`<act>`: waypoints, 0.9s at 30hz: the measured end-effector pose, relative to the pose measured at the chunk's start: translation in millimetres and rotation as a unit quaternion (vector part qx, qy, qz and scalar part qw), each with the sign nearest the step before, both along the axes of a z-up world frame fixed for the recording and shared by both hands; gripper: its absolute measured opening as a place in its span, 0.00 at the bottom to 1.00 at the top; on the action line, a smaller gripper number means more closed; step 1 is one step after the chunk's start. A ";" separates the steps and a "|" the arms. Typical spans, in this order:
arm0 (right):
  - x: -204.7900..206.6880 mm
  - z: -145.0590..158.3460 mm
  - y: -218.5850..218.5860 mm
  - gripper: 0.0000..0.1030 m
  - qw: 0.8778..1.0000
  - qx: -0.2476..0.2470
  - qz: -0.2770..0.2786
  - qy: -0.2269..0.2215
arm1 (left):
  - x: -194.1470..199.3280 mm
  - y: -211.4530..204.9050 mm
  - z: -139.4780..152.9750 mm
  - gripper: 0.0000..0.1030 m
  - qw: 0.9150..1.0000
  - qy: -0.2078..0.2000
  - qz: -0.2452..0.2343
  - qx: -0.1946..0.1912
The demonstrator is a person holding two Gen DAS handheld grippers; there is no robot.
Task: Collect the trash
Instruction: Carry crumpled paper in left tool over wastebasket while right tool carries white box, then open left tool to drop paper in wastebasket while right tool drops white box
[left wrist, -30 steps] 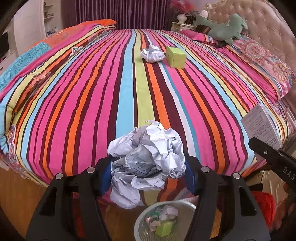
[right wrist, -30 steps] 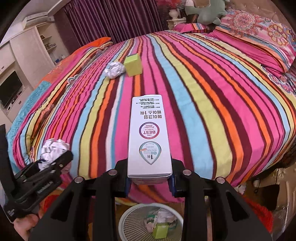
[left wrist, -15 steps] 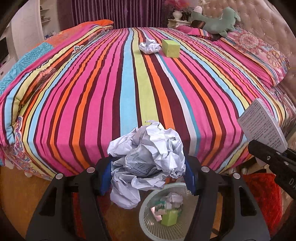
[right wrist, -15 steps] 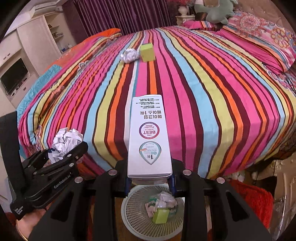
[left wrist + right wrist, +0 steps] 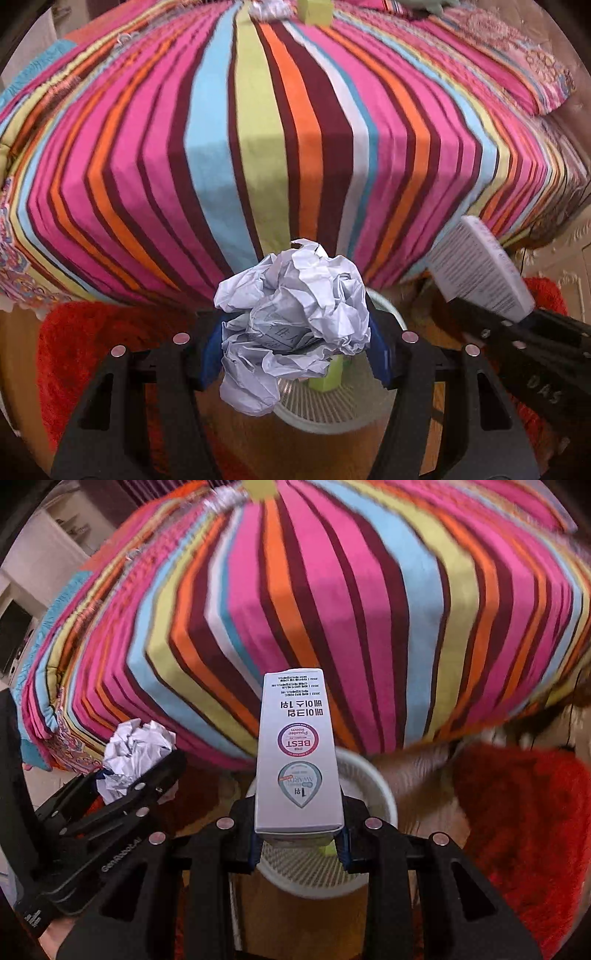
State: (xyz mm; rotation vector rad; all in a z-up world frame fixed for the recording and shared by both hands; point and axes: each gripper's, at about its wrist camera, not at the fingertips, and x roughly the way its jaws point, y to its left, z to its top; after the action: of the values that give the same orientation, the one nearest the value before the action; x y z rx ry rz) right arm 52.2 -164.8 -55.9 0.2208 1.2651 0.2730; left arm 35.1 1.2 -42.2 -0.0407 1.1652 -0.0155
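Two grippers hang over one white mesh basket (image 5: 376, 878) on the floor at the foot of the striped bed (image 5: 258, 147). The left gripper (image 5: 293, 354) has its fingers clamped on one crumpled paper ball (image 5: 291, 325); the right gripper (image 5: 298, 843) pinches one white carton (image 5: 298, 753). On the bed, far back, lie one more paper ball (image 5: 264, 8) and one green box (image 5: 314, 11). Another green box (image 5: 327, 376) sits in the basket.

Ahead of both grippers, a bed (image 5: 295, 129) under a cover striped in pink, orange, maroon, blue and lime, its edge falling toward the floor; patterned pink pillow (image 5: 532, 74) far right. Below and to either side, red shaggy rug (image 5: 524, 819) on brown wooden floor (image 5: 22, 354). Far left, pale shelving (image 5: 62, 528); purple curtain (image 5: 122, 498) beyond.
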 end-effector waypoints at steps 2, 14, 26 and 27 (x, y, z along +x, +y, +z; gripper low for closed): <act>0.2 -14.1 -1.3 0.28 0.999 0.005 -0.004 0.032 | 0.7 -2.6 -12.1 0.59 1.000 0.024 -0.004 -0.004; -3.2 -80.2 -11.2 0.28 0.980 0.055 -0.051 0.186 | 6.0 -7.6 -81.1 0.60 0.986 0.167 -0.003 -0.029; 5.2 -134.9 -12.5 0.28 0.956 0.055 -0.079 0.276 | 7.4 -8.0 -134.1 0.60 0.963 0.265 0.017 -0.043; 6.3 -140.0 -13.2 0.28 0.954 0.057 -0.082 0.284 | 7.9 -7.4 -135.8 0.60 0.962 0.271 0.016 -0.044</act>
State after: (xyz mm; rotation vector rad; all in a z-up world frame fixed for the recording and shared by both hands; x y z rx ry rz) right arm 58.5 -178.0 -195.9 0.5280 1.7895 0.1391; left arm 43.0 -6.2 -178.1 -0.1492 1.7114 -0.0281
